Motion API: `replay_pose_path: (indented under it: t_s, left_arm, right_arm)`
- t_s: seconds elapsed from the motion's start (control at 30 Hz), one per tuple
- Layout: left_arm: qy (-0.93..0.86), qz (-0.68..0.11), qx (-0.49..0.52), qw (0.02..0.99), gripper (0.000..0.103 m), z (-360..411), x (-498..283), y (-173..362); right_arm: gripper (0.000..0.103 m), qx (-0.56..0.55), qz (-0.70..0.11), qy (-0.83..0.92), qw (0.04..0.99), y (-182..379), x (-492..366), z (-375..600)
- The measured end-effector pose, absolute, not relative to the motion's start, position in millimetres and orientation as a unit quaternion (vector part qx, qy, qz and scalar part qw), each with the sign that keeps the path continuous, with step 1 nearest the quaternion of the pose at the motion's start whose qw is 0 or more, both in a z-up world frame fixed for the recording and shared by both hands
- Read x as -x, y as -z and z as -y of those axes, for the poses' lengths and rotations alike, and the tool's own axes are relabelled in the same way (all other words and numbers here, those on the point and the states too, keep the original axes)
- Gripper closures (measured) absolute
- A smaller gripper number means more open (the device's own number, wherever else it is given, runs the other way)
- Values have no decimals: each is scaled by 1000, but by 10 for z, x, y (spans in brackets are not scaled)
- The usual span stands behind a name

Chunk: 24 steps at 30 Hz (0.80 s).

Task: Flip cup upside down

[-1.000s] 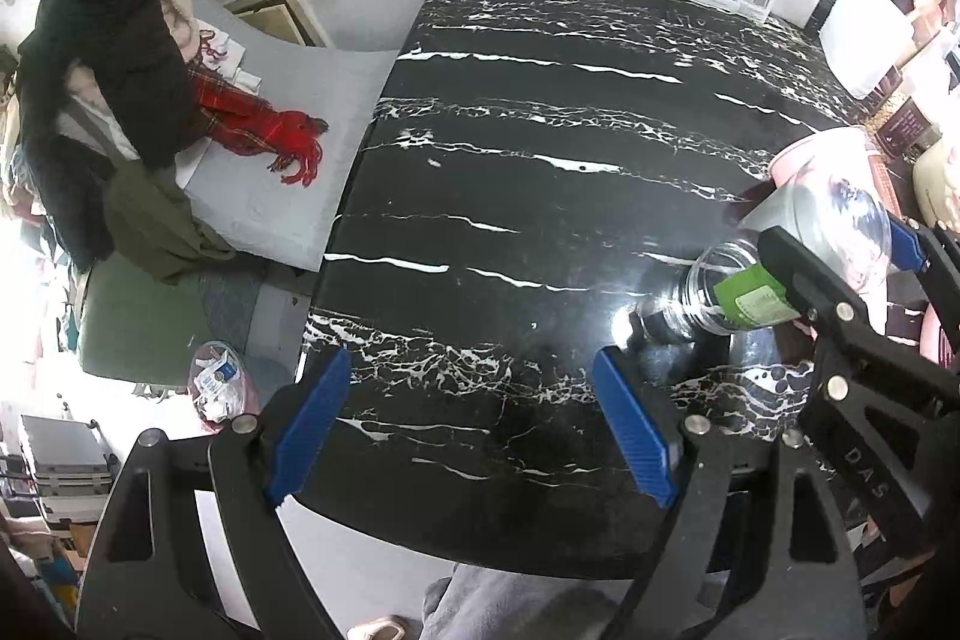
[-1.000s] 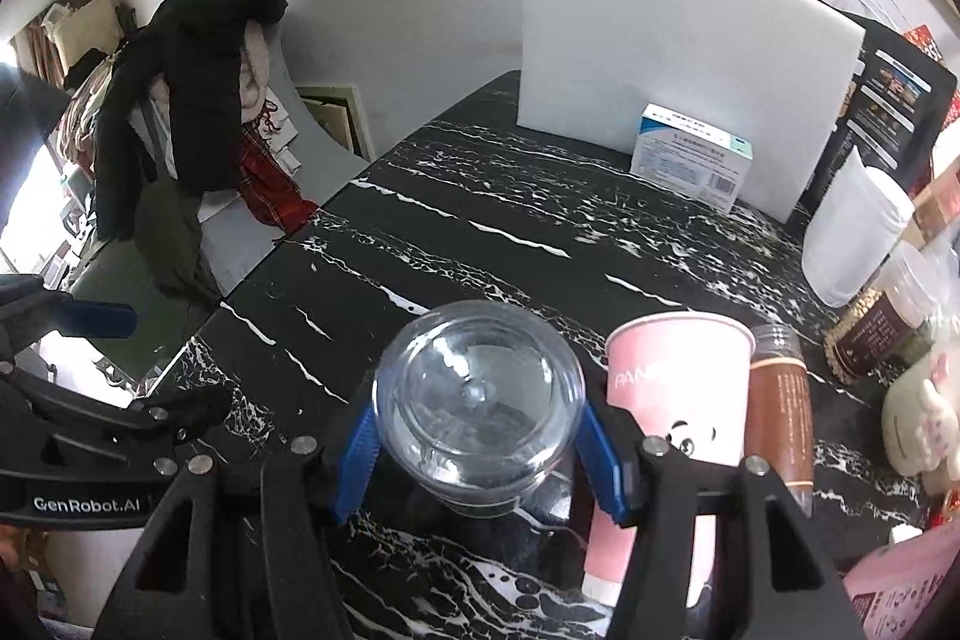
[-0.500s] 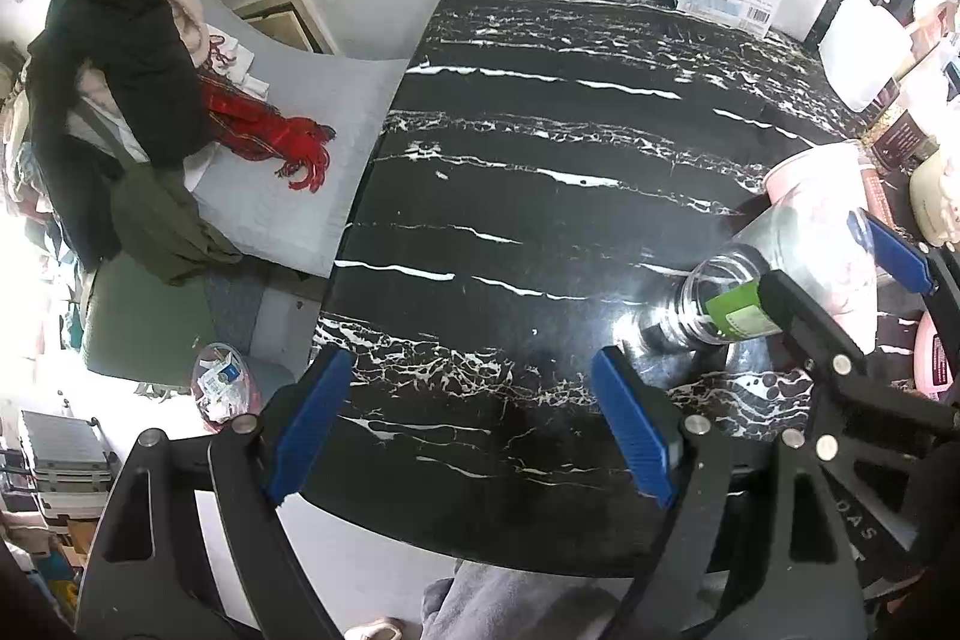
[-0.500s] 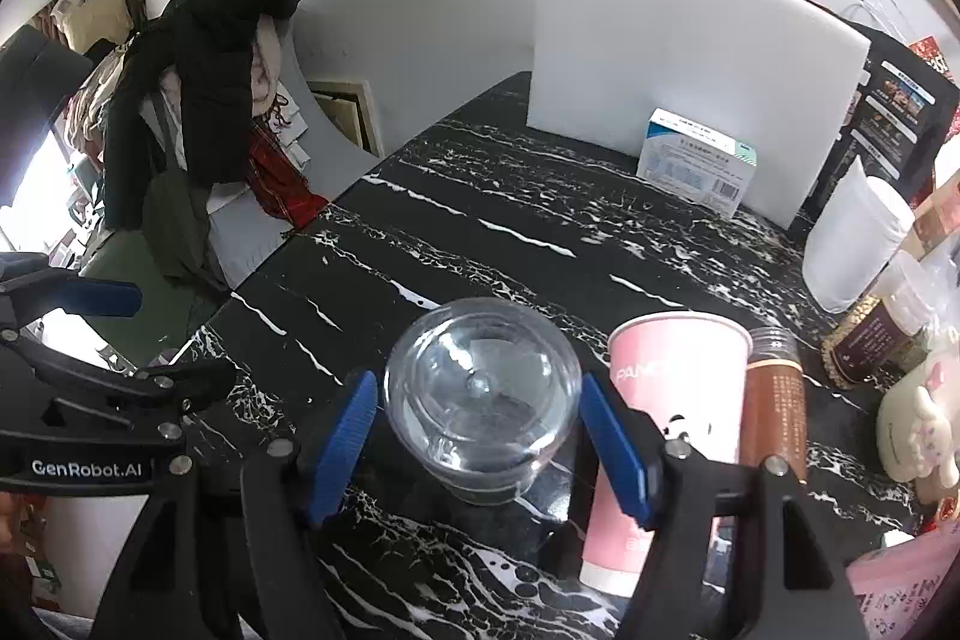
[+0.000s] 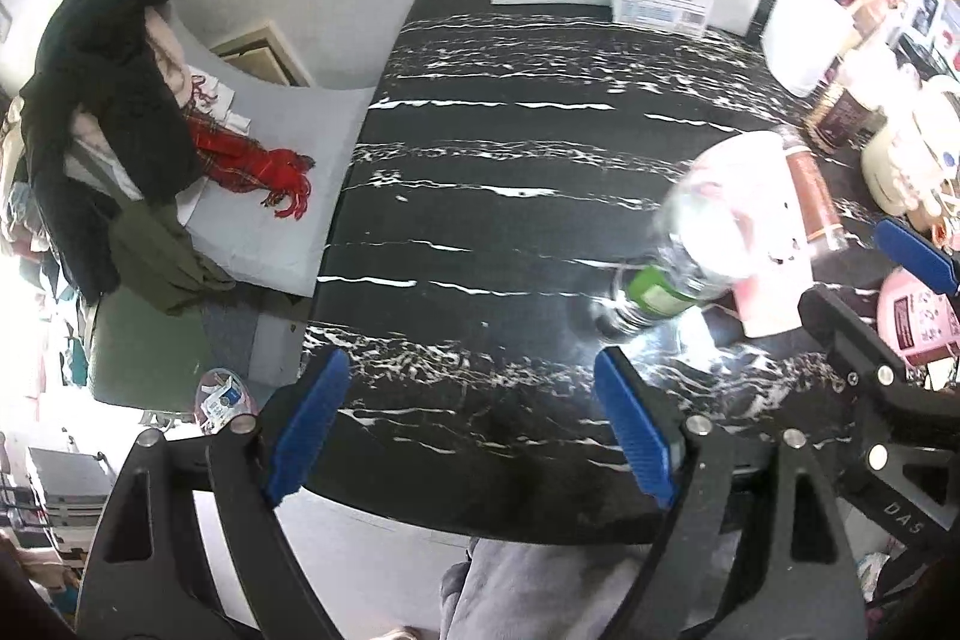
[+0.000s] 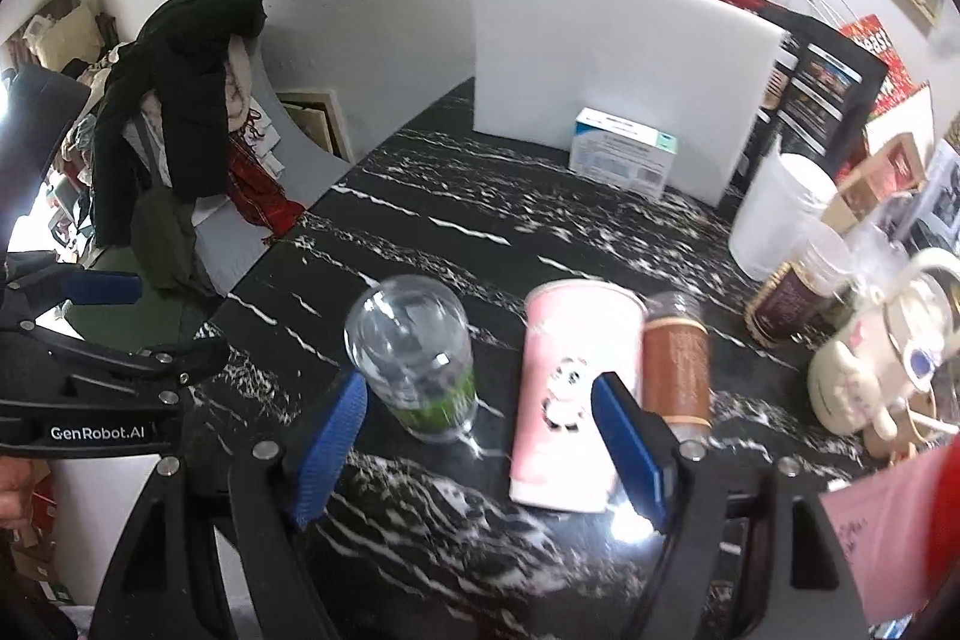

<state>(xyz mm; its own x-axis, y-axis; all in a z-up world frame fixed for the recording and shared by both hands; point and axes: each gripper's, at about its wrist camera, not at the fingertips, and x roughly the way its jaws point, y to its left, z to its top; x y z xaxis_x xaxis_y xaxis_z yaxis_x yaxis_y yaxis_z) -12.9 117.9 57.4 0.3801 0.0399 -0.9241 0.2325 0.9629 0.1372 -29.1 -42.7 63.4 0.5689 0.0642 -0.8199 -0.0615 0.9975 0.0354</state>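
The desk (image 6: 480,244) is a long slab of glossy black stone veined with white, and the task's things stand near its front edge, toward the right corner. Against the far edge leans a flat white foam board (image 6: 606,70), matte and slightly bowed, with a small white carton (image 6: 621,154) at its foot.

The pink paper cup (image 6: 570,394) is a tapered cone printed with a small panda, standing narrow end down just beside a brown ribbed bottle (image 6: 675,358). The clear plastic cup (image 6: 414,358), thin-walled and cylindrical with a green label band near the desk, stands with its closed, rounded end up, so the flip looks finished and the step in hand is the release and retreat.

The right gripper (image 6: 480,436) is spread wide, its blue pads on either side of the clear cup and the pink one, touching neither as far as can be seen. The left gripper (image 5: 465,436) is equally wide apart and holds nothing, over the front edge of the desk.

The next move calls for drawing the right gripper straight back: the light cup would tip at a slight brush, and the pink cup stands close by.
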Motion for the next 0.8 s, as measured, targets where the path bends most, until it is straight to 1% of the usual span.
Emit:
replay_pose_path:
  t_s: [0.17, 0.27, 0.8]
  left_arm:
    - [67, -547, -124, 825, 14, -1002, 274, -650]
    - [71, -548, -122, 824, 11, -898, 321, -662]
    - [75, -557, -108, 820, 11, -619, 394, -597]
  right_arm:
    - [25, -5, -471, -31, 881, -698, 421, 594]
    - [25, -10, -480, -27, 877, -708, 468, 710]
    - [25, -17, -510, -22, 860, -578, 583, 1010]
